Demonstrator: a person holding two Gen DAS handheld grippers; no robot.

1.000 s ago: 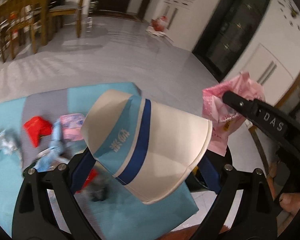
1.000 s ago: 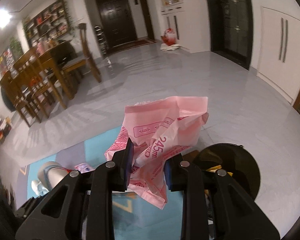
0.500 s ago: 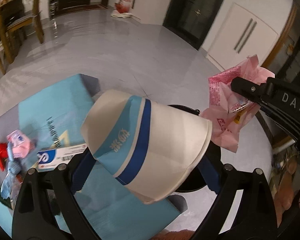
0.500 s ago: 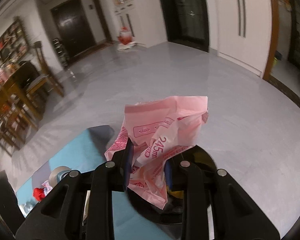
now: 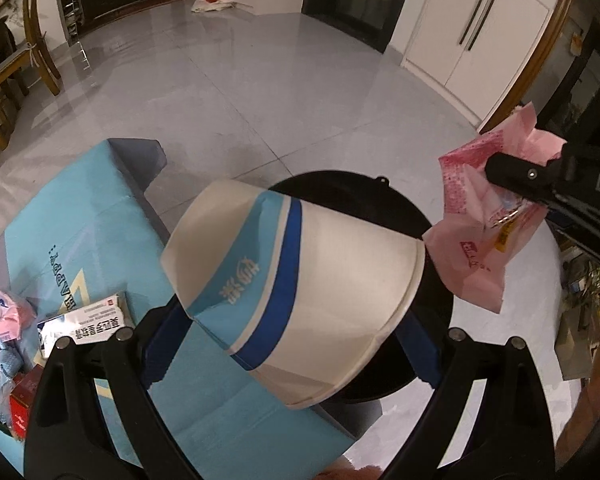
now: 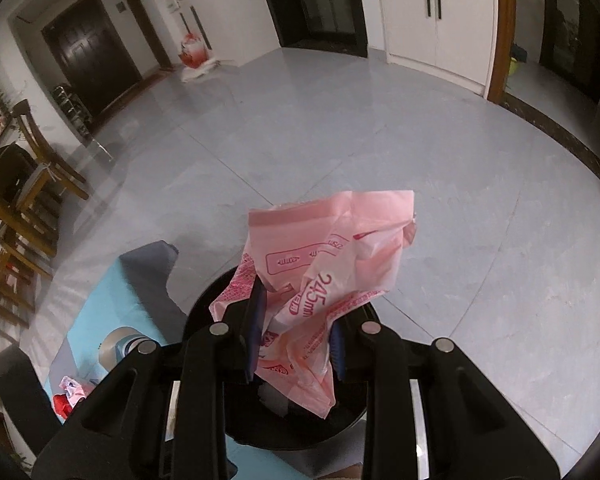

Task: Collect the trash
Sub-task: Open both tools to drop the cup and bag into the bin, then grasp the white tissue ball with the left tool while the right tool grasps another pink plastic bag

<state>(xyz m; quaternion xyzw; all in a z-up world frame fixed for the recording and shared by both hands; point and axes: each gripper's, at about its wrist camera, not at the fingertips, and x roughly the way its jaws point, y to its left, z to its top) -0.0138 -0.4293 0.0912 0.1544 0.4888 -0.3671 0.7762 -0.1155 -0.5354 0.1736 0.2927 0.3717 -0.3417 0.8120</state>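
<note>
The left tool [image 5: 292, 320] pinches a paper cup [image 5: 296, 284] at frame centre, poised above the black bin [image 5: 380, 200] for dropping. The right tool [image 6: 296, 320] pinches a pink wrapper [image 6: 332, 256] over that bin, likewise ready for release.

Blue mat [image 5: 80, 216] carries white packet [image 5: 88, 324], pink wrapper [image 5: 6, 314]; bin [image 5: 380, 200] on floor [image 5: 260, 92].
</note>
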